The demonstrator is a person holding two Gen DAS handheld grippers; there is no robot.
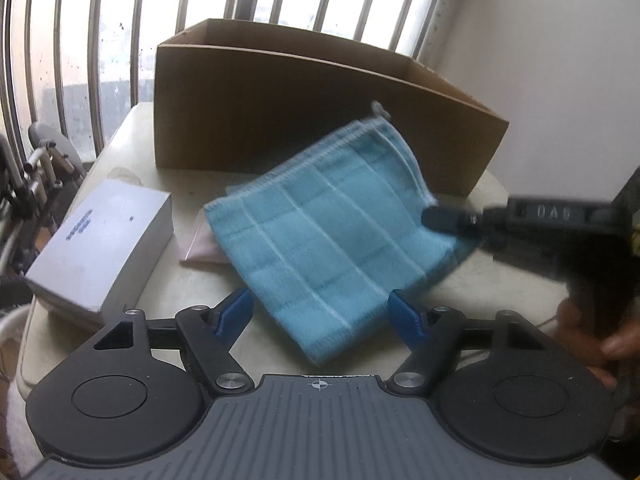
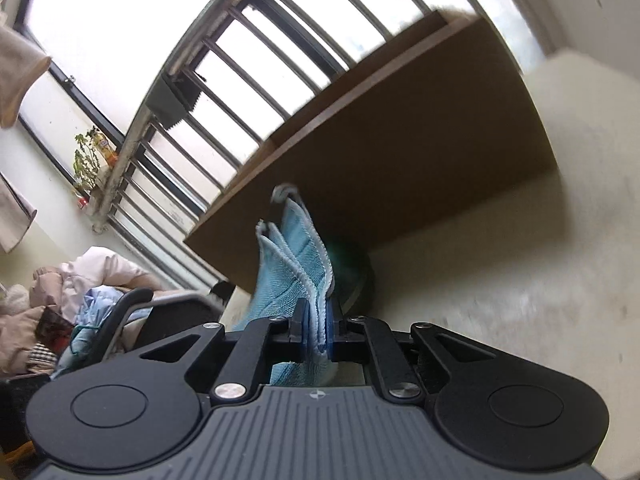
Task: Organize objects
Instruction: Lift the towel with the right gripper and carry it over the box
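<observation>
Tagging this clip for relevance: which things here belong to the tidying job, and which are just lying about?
In the job:
- folded blue checked cloth, clamped in the right gripper
- open brown cardboard box behind it
- left gripper, open at the cloth's near edge

Lying about:
- flat grey-white carton
- pink sheet under the cloth

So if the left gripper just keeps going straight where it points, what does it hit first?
Most likely the blue towel, lying between and just ahead of the left gripper and its open fingers. The cardboard box stands behind it; depth is uncertain.
</observation>
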